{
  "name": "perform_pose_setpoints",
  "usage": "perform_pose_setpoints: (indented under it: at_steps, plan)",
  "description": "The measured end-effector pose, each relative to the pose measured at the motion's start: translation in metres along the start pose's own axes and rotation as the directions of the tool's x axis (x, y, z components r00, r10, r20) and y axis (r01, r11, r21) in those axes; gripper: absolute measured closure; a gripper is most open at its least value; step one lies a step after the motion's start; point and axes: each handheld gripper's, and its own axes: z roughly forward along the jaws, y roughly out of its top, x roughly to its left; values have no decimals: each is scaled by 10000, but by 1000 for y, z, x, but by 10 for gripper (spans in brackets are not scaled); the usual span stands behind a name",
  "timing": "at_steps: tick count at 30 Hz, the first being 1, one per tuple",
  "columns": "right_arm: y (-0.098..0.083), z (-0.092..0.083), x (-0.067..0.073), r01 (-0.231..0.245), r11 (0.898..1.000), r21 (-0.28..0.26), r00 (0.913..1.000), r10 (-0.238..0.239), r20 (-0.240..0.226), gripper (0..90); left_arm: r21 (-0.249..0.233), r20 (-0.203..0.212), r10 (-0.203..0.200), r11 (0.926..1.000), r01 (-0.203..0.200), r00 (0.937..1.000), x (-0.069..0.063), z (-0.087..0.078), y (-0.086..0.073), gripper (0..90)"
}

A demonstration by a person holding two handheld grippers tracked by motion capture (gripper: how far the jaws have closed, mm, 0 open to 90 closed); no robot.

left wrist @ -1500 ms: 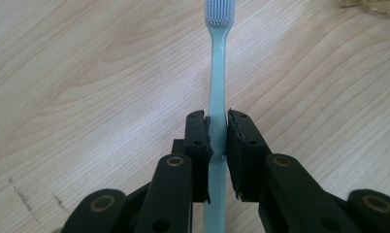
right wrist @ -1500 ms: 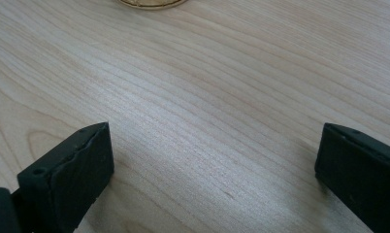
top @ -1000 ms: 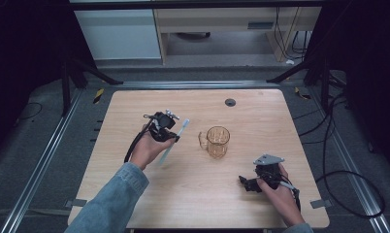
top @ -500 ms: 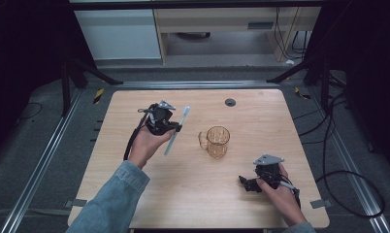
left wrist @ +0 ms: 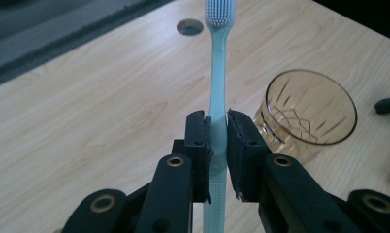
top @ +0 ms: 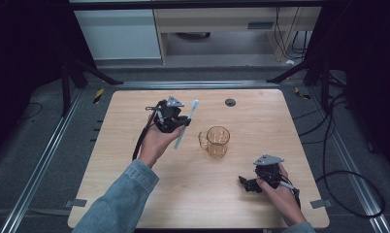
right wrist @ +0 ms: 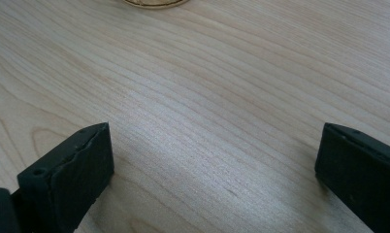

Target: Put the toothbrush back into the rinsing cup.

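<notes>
The toothbrush point(left wrist: 217, 97) is pale blue, and its long axis runs up the left gripper view: bristle head at the top, toward the table's far edge, handle end dropping out of sight between the jaws. The left gripper point(left wrist: 217, 141) is clamped on its handle, with both pads pressed to its sides. In the high view the toothbrush point(top: 186, 125) slants, head up and to the right, held above the table point(top: 135, 121) just left of the amber cup point(top: 217, 141). The right gripper point(top: 249, 183) rests near the table's near right edge, jaws wide apart over bare wood.
</notes>
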Motion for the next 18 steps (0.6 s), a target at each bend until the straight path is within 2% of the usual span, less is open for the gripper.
perform_pose_setpoints:
  at_steps: [3,5,8,13,18]
  plan:
    - [0,0,0,-9,10000,2,10000,9,-25,6,-267,22,-168,9995,169,9999,1,1,2,789]
    - [0,0,0,36,10000,-1,10000,-36,-58,6,-659,-113,-225,9976,217,9997,1,0,2,788]
    - [0,0,1,65,10000,15,9999,-65,-91,6,-1205,-236,-555,9913,523,9982,5,0,3,788]
    - [0,0,1,83,10000,5,9999,-83,-109,6,-1558,-387,-673,9859,605,9970,6,1,4,789]
    - [0,0,2,175,9998,26,9996,-174,-221,6,-2078,-206,-865,9749,803,9960,3,3,5,788]
